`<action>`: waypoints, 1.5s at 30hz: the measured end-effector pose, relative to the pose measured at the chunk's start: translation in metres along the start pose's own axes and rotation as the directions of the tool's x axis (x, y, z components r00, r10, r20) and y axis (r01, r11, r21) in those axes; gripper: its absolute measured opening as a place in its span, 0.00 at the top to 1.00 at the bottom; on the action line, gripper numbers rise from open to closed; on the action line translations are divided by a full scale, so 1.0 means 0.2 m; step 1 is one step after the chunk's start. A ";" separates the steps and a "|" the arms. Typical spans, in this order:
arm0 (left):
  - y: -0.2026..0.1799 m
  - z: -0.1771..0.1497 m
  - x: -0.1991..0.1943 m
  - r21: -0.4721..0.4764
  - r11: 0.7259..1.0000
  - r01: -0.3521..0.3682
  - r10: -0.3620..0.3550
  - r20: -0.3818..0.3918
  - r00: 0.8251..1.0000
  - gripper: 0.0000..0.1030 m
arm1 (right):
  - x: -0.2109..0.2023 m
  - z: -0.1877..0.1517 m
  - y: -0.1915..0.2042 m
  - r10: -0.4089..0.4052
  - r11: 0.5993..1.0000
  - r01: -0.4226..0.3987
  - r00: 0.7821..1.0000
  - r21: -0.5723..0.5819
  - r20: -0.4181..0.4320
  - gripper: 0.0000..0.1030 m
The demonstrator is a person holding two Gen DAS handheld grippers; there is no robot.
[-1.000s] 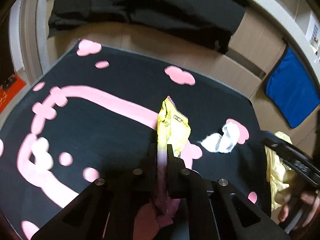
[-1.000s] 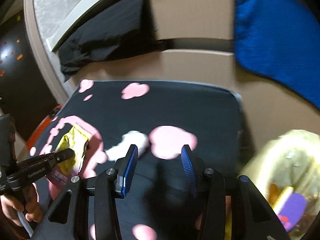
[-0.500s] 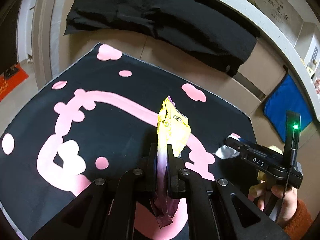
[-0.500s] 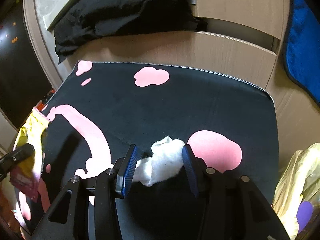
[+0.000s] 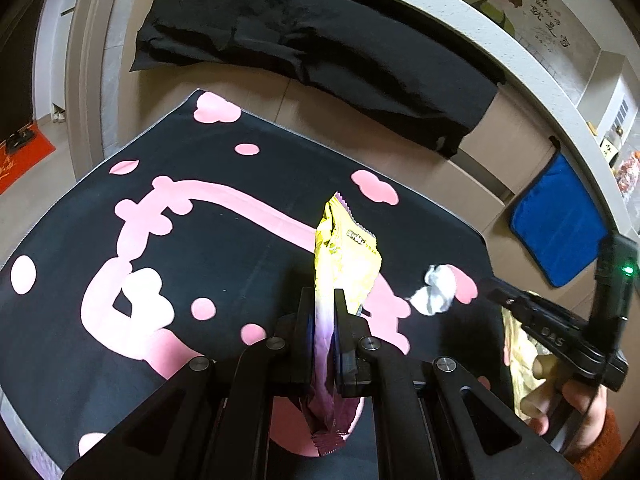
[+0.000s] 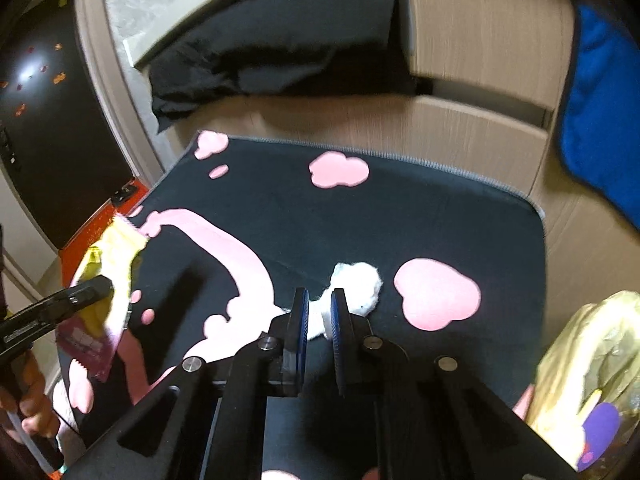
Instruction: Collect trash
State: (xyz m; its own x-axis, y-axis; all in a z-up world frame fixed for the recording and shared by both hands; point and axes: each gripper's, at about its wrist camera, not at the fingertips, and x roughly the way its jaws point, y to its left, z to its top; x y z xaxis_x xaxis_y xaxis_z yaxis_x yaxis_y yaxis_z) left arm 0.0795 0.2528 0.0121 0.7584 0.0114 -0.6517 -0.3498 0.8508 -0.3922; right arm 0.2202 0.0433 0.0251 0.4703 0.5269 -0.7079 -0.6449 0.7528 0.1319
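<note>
A: Nearest first, what does each tool have?
B: The left gripper (image 5: 323,312) is clenched on one yellow-and-purple snack wrapper (image 5: 344,264), lifted above the black mat (image 5: 224,240). The right gripper (image 6: 319,312) pinches one white tissue wad (image 6: 356,284) down at the mat.
A: And farther off?
B: One yellow trash bag (image 6: 580,360) at the right, one black cloth (image 5: 320,52) and one blue towel (image 5: 560,220) behind.

black-and-pink mat (image 5: 248,248) before wooden drawers (image 6: 472,136), blue cloth (image 5: 560,228) hanging.
</note>
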 end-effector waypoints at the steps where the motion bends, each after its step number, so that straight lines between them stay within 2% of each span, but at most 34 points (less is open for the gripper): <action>1: -0.02 0.00 -0.01 0.008 1.000 0.002 -0.002 0.004 1.000 0.92 | -0.03 0.00 0.01 -0.003 1.000 0.003 1.000 -0.007 0.012 0.89; 11: -0.27 0.06 -0.12 0.110 0.994 0.021 -0.029 0.073 0.997 0.92 | -0.38 0.03 -0.01 -0.038 0.997 0.048 0.987 -0.059 0.156 0.89; 15: -0.32 0.08 -0.16 0.123 0.992 0.016 -0.028 0.096 0.995 0.92 | -0.43 0.02 -0.05 -0.027 0.998 0.035 0.986 -0.045 0.166 0.89; 18: -0.31 0.08 -0.16 0.122 0.992 0.007 -0.018 0.093 0.995 0.92 | -0.42 0.00 -0.07 0.009 1.000 -0.006 0.988 -0.019 0.153 0.89; 19: -0.30 0.07 -0.16 0.120 0.993 0.001 -0.012 0.093 0.996 0.92 | -0.41 -0.01 -0.08 0.018 1.000 -0.017 0.989 -0.010 0.148 0.88; 21: -0.26 0.07 -0.14 0.103 0.995 -0.002 -0.006 0.079 0.997 0.92 | -0.36 -0.03 -0.08 0.016 1.000 -0.017 0.992 0.003 0.127 0.78; 22: -0.25 0.07 -0.13 0.096 0.995 -0.004 -0.003 0.073 0.997 0.92 | -0.32 -0.04 -0.07 0.004 1.000 -0.005 0.993 0.006 0.117 0.69; 23: -0.23 0.06 -0.12 0.088 0.996 -0.009 0.003 0.067 0.998 0.92 | -0.28 -0.04 -0.06 -0.001 1.000 0.000 0.994 0.006 0.111 0.67; 31: -0.06 0.06 -0.01 0.042 0.998 -0.042 0.041 0.027 0.999 0.92 | 0.04 -0.04 0.01 -0.045 0.999 0.046 0.998 -0.023 0.046 0.66; 35: 0.02 0.06 0.05 0.018 0.998 -0.052 0.052 0.000 0.999 0.92 | 0.23 -0.02 -0.01 -0.081 0.997 0.081 0.997 0.010 -0.007 0.59; 39: 0.06 0.07 0.10 0.004 0.998 -0.059 0.059 -0.012 0.998 0.92 | 0.35 0.00 -0.06 -0.115 0.992 0.117 0.993 0.048 -0.034 0.58; 43: 0.05 0.07 0.14 0.005 0.998 -0.059 0.059 -0.025 0.998 0.92 | 0.40 -0.01 -0.09 -0.128 0.991 0.130 0.990 0.039 -0.052 0.59; 45: 0.02 0.07 0.15 0.011 0.998 -0.057 0.057 -0.030 0.998 0.92 | 0.38 -0.01 -0.10 -0.091 0.995 0.093 0.995 0.044 -0.041 0.73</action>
State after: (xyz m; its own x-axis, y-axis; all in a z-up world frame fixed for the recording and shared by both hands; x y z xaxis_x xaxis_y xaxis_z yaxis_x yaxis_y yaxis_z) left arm 0.1083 0.2648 -0.0001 0.7202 0.0440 -0.6924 -0.3859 0.8547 -0.3471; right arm 0.2667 0.0669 -0.0328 0.5017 0.4396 -0.7450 -0.5716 0.8149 0.0959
